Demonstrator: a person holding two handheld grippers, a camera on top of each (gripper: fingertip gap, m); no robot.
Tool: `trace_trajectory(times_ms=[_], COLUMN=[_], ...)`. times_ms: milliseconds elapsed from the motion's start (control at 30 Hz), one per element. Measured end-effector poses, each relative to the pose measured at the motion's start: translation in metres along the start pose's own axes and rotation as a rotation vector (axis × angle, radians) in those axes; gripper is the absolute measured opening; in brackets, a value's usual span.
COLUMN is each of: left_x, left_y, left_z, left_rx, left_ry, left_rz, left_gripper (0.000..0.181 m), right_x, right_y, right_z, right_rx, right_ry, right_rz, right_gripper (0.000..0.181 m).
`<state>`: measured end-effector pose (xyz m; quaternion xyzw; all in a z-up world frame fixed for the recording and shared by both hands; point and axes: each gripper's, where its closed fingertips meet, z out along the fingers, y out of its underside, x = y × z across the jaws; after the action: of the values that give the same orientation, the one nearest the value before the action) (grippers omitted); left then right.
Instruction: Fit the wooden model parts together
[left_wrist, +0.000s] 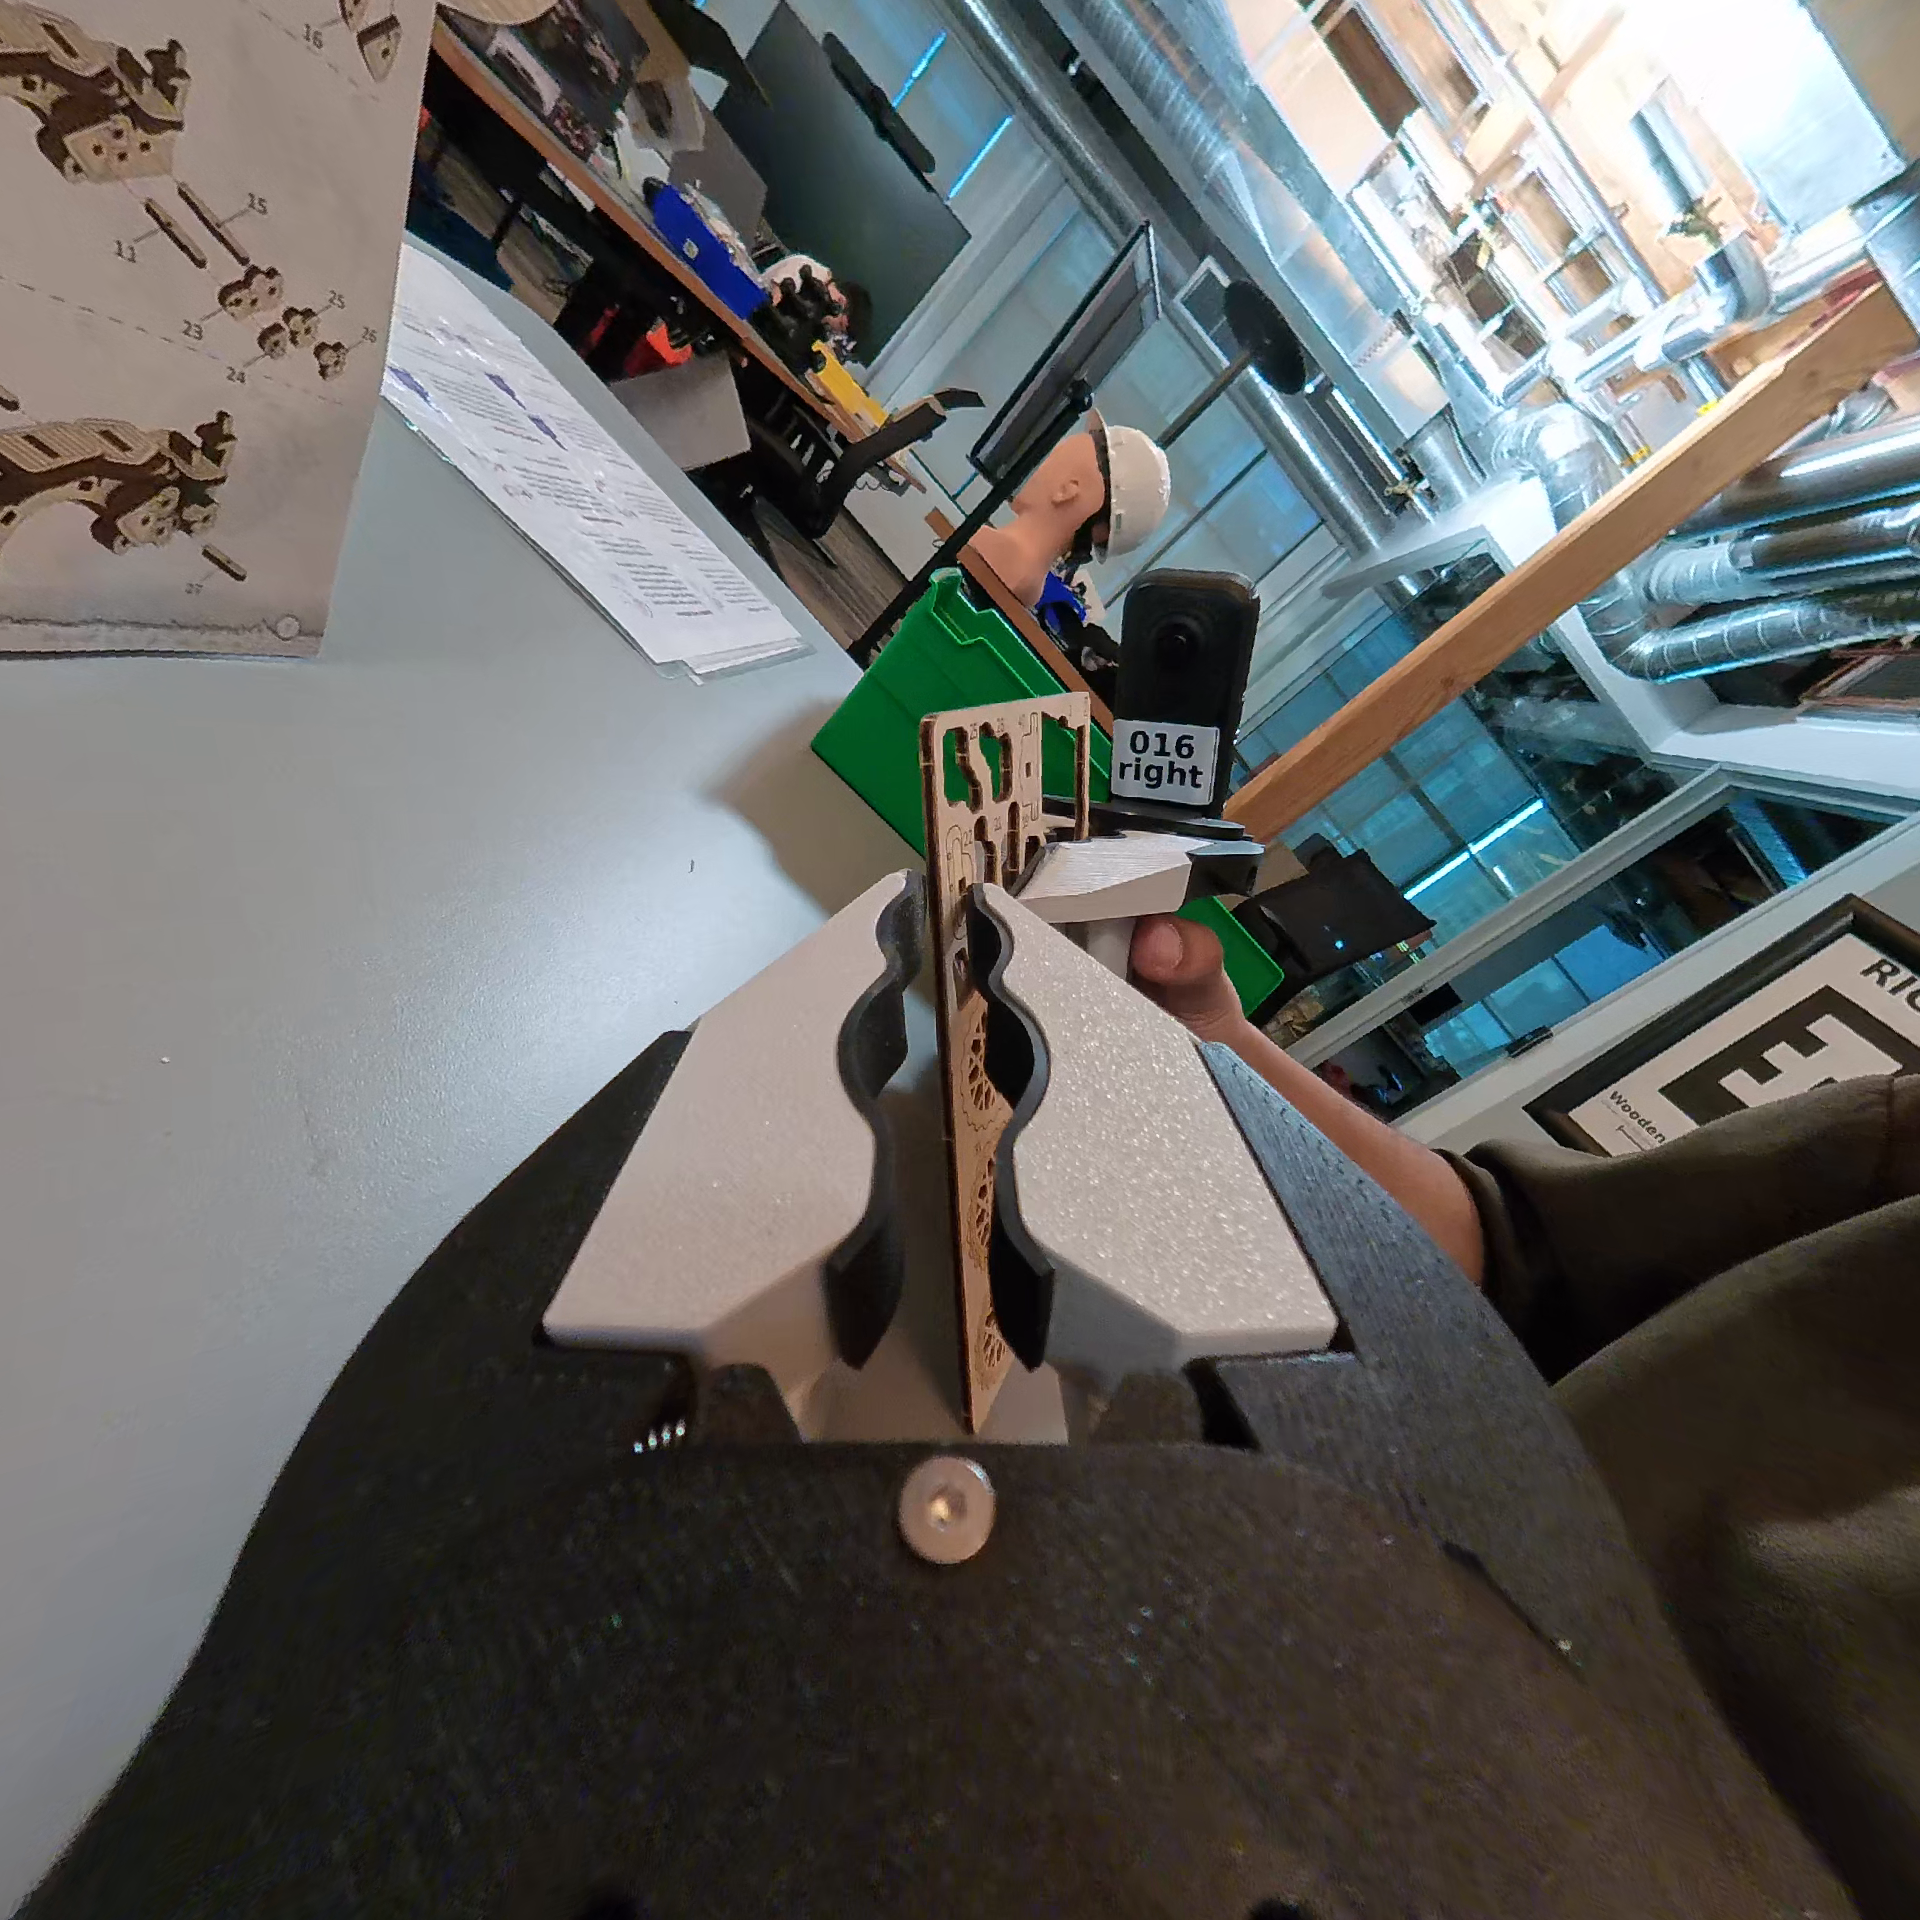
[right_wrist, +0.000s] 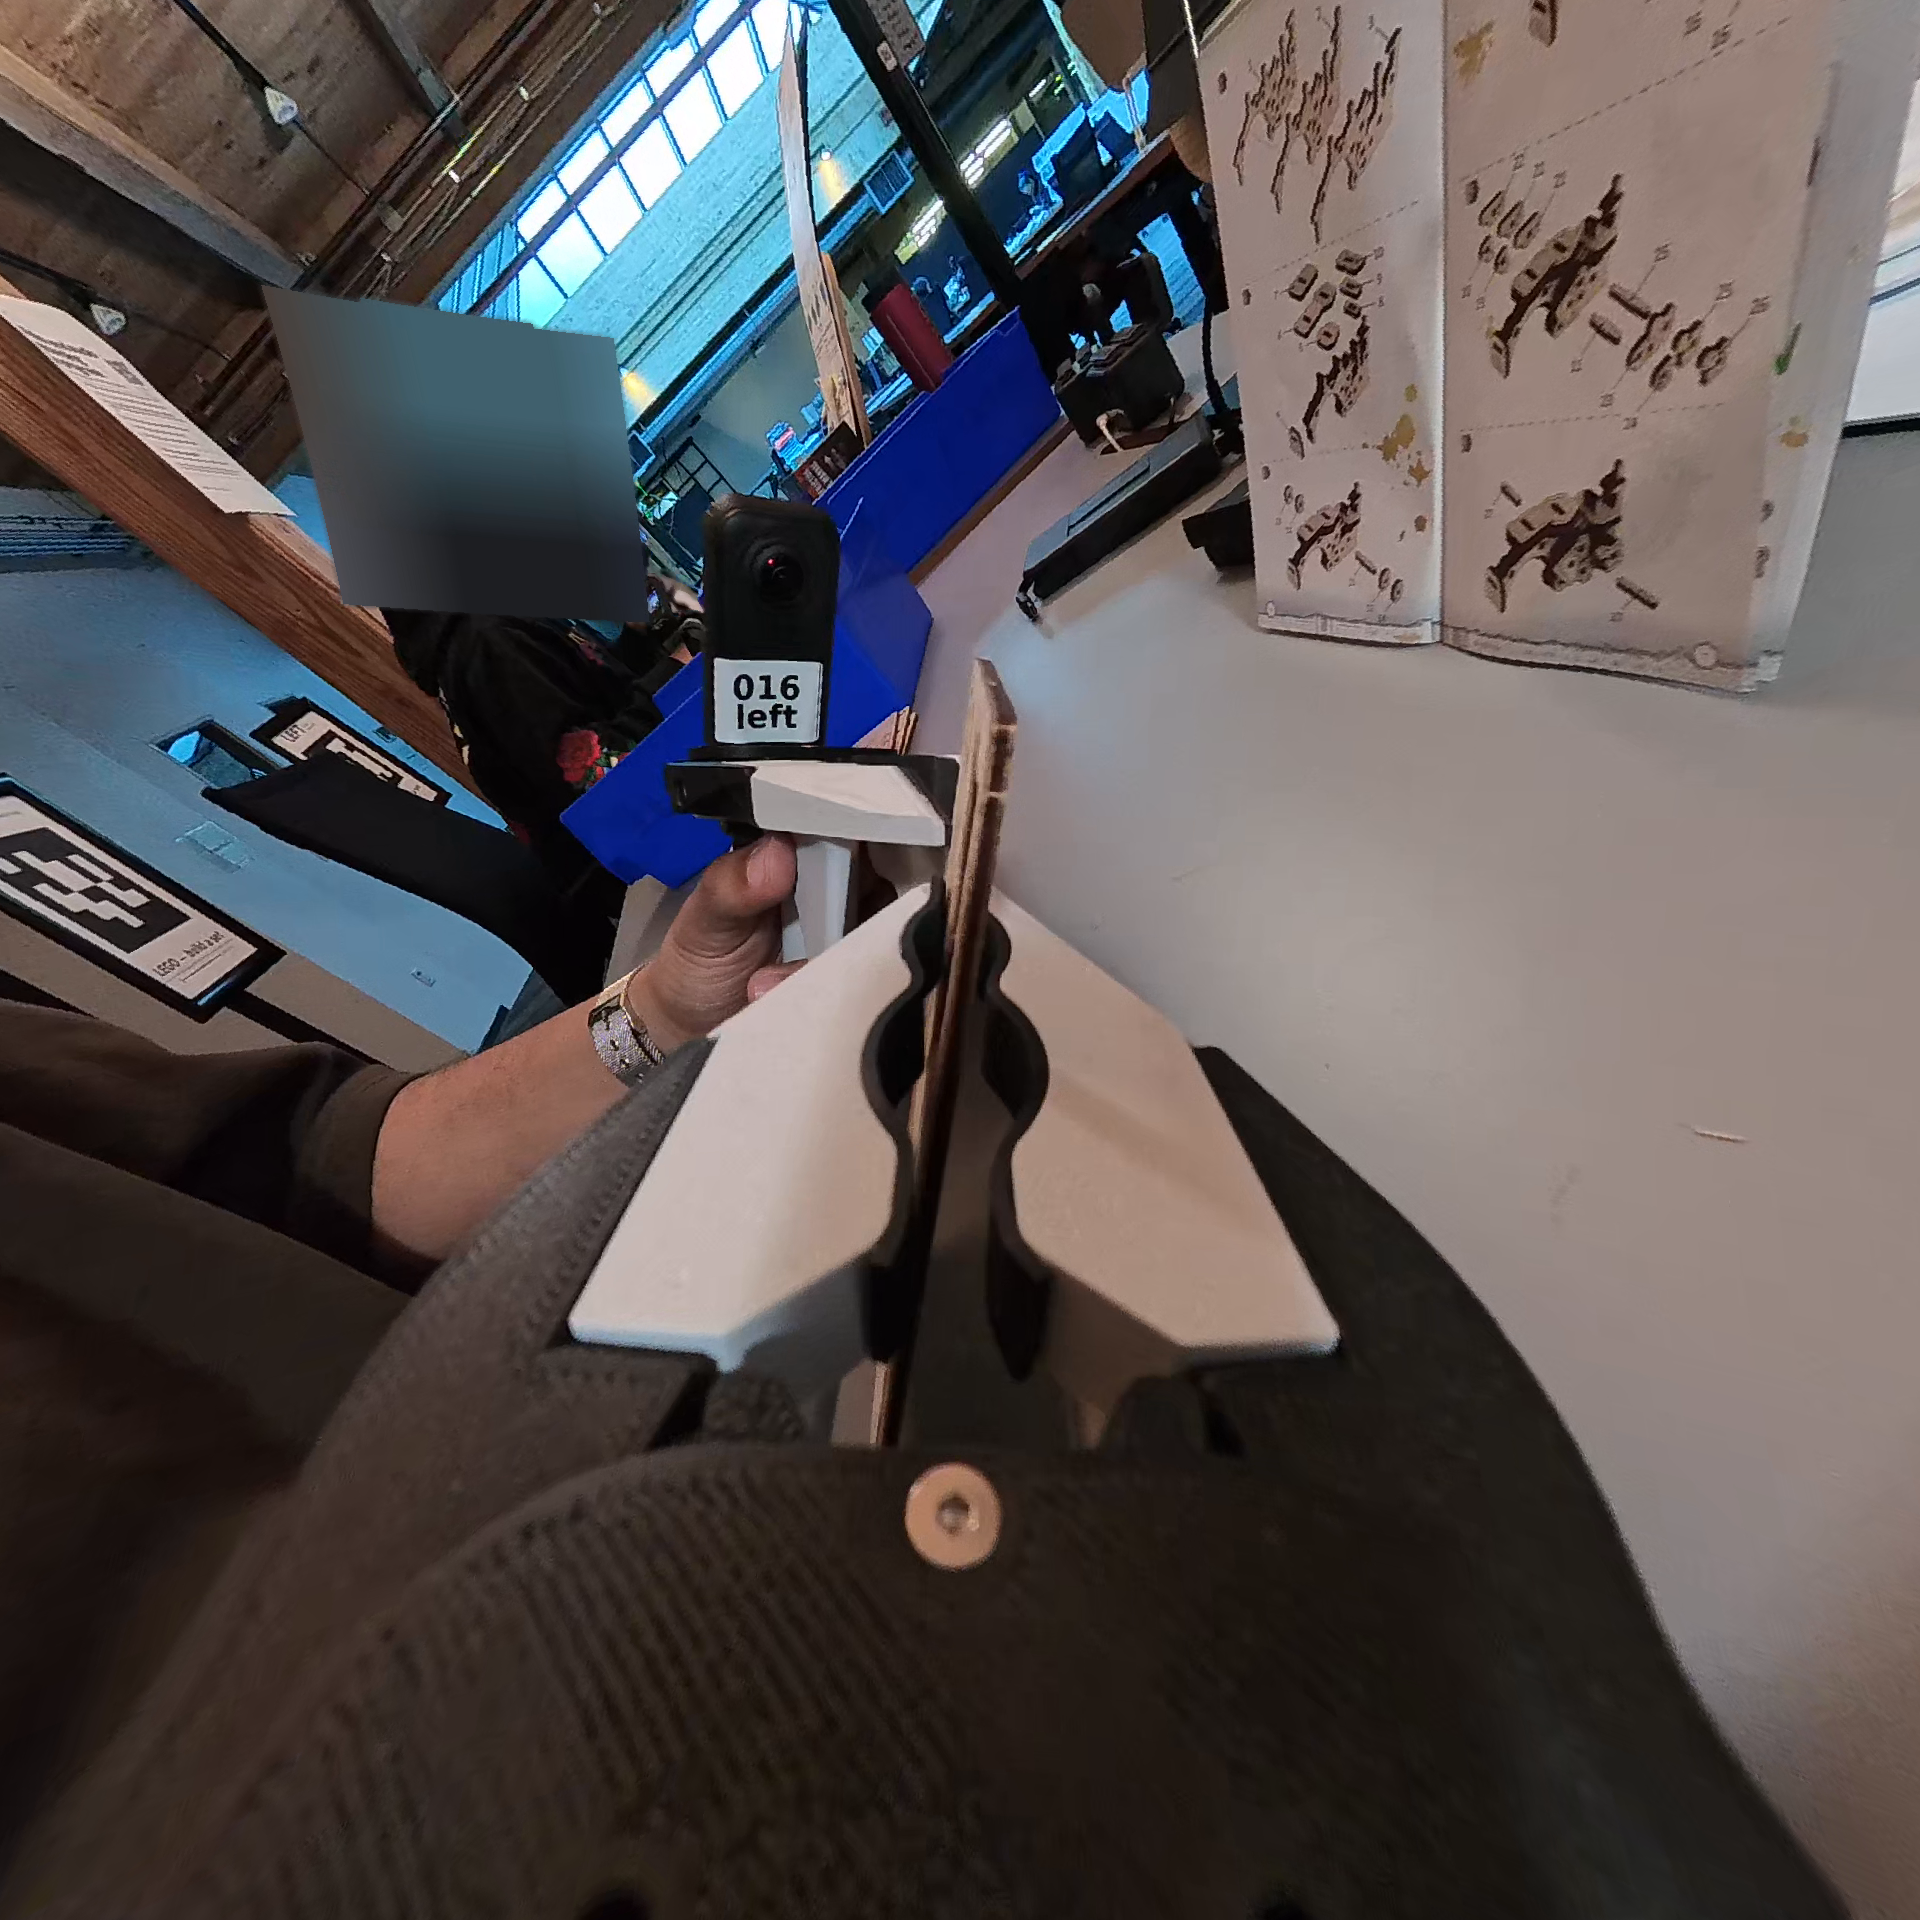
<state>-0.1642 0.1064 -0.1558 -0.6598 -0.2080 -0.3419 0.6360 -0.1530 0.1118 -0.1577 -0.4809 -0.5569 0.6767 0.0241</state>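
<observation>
Sheet: wooden parts sheet (left_wrist: 1003, 831), a thin laser-cut panel, held edge-up in the air above the grey table (left_wrist: 312, 935) and gripped from both ends.
Left gripper (left_wrist: 956, 997): closed on the sheet's near portion; black wavy pads (left_wrist: 883, 1039) press both faces.
Right gripper (right_wrist: 956, 997): likewise clamped on the sheet (right_wrist: 982, 790), from the opposite end.
Purpose, judged: two opposed grips steady the panel so a part can be worked loose or the panel flexed.
Left wrist view only: cut-out slots and gear outlines on the sheet's face; green bin (left_wrist: 935, 707) behind.
Right wrist view only: sheet seen as a bare edge; assembly instructions (right_wrist: 1507, 343) standing upright on the table; blue bin (right_wrist: 862, 644).
</observation>
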Motion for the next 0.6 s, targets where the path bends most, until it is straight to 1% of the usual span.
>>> trace_trajectory(times_ms=[167, 200, 233, 333, 367, 600], left_x=[-0.0005, -0.0005, -0.0005, -0.0007, -0.0008, 0.0009], left_y=[-0.001, -0.0009, -0.0009, -0.0008, -0.0007, -0.0022], left_z=[-0.0001, 0.0, 0.0, 0.0, 0.0001, -0.0006], left_rx=[0.009, 0.009, 0.008, 0.008, 0.007, 0.017], left_ry=[0.003, 0.006, 0.006, 0.001, -0.001, 0.017], left_rz=[-0.015, -0.018, -0.02, -0.016, -0.014, -0.026], left_gripper=[0.013, 0.012, 0.006, 0.011, 0.009, 0.01], right_x=[-0.0003, -0.0002, 0.0, 0.0002, 0.0004, -0.0012], right_y=[-0.0001, -0.0001, 0.0, 0.0007, 0.0009, 0.0009], right_z=[0.0003, 0.0004, 0.0005, 0.0008, 0.001, 0.0015], right_rx=[0.002, 0.002, 0.002, 0.0, -0.002, -0.002], right_ry=[-0.001, -0.001, 0.0, 0.001, 0.002, -0.001], right_rz=[0.004, 0.003, 0.003, 0.006, 0.005, -0.001], right_gripper=[0.001, 0.001, 0.001, 0.001, 0.001, 0.001])
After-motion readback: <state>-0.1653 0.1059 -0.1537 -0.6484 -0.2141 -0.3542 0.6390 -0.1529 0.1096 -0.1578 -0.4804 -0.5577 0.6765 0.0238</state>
